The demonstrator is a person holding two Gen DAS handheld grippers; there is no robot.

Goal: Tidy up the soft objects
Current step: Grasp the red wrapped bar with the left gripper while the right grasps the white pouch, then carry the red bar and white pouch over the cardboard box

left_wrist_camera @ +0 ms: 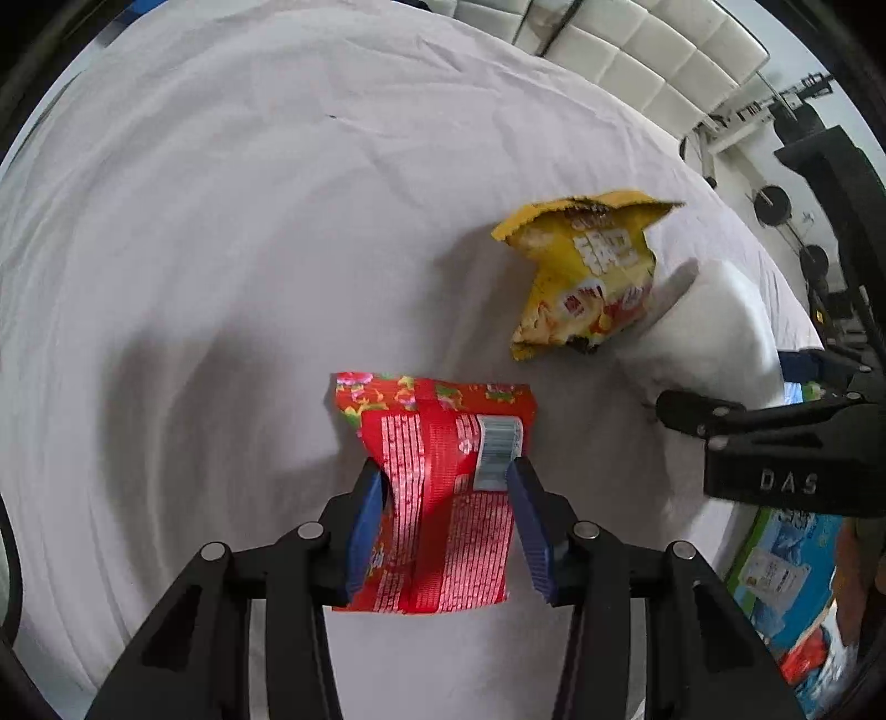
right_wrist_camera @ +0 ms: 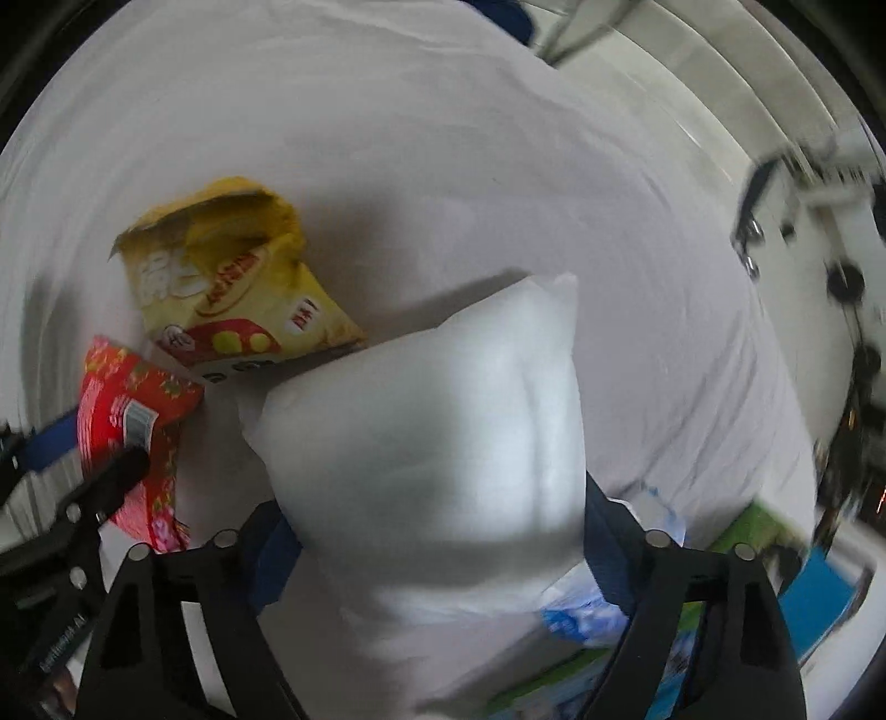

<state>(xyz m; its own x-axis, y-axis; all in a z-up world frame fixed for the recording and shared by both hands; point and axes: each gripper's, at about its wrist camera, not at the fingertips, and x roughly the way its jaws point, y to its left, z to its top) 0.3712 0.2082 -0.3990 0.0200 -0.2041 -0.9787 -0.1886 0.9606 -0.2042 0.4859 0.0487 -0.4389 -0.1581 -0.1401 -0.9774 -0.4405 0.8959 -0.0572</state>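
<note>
My left gripper (left_wrist_camera: pixel 446 482) is shut on a red snack bag (left_wrist_camera: pixel 437 471), held above the white sheet (left_wrist_camera: pixel 221 221). The red bag also shows in the right wrist view (right_wrist_camera: pixel 133 426), at the left. A yellow snack bag (left_wrist_camera: pixel 587 271) lies on the sheet ahead to the right; it also shows in the right wrist view (right_wrist_camera: pixel 227 282). My right gripper (right_wrist_camera: pixel 437 537) is shut on a white pillow (right_wrist_camera: pixel 437 421), which fills the middle of its view. The pillow (left_wrist_camera: pixel 714 327) lies beside the yellow bag in the left wrist view, with the right gripper's black body (left_wrist_camera: pixel 775 443) at the right edge.
A blue and green package (right_wrist_camera: pixel 587 609) lies under the pillow by the bed's near right edge; it also shows in the left wrist view (left_wrist_camera: pixel 786 565). A white padded headboard (left_wrist_camera: pixel 637 50) stands at the back. Dark gym equipment (left_wrist_camera: pixel 814 177) stands beyond the bed at the right.
</note>
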